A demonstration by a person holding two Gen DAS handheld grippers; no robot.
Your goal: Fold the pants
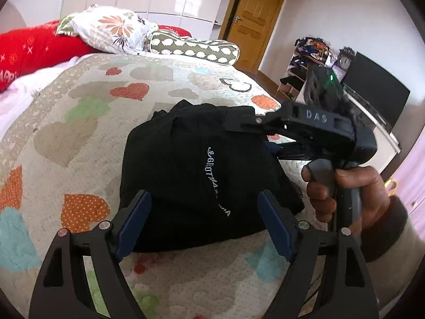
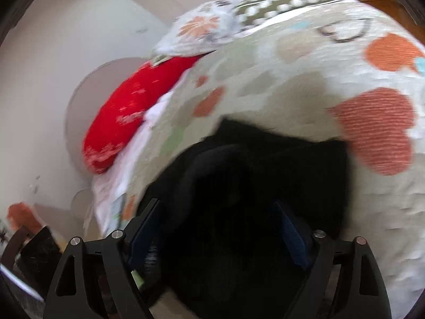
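Note:
The black pants (image 1: pixel 191 175) lie folded into a compact bundle on the heart-patterned bed cover, white lettering on top. My left gripper (image 1: pixel 204 207) is open, its blue pads on either side of the bundle's near edge, just above it. My right gripper (image 1: pixel 239 126) shows in the left wrist view, held by a hand at the bundle's far right corner. In the blurred right wrist view the right gripper (image 2: pixel 217 220) is open with the black pants (image 2: pixel 252 186) filling the gap between its fingers.
The bed cover (image 1: pixel 87 111) spreads left and behind. A red pillow (image 1: pixel 34 50), a floral pillow (image 1: pixel 111 29) and a dotted bolster (image 1: pixel 194 46) lie at the head. A wooden door (image 1: pixel 255 18), a shelf (image 1: pixel 305 63) and a black screen (image 1: pixel 374 90) stand right.

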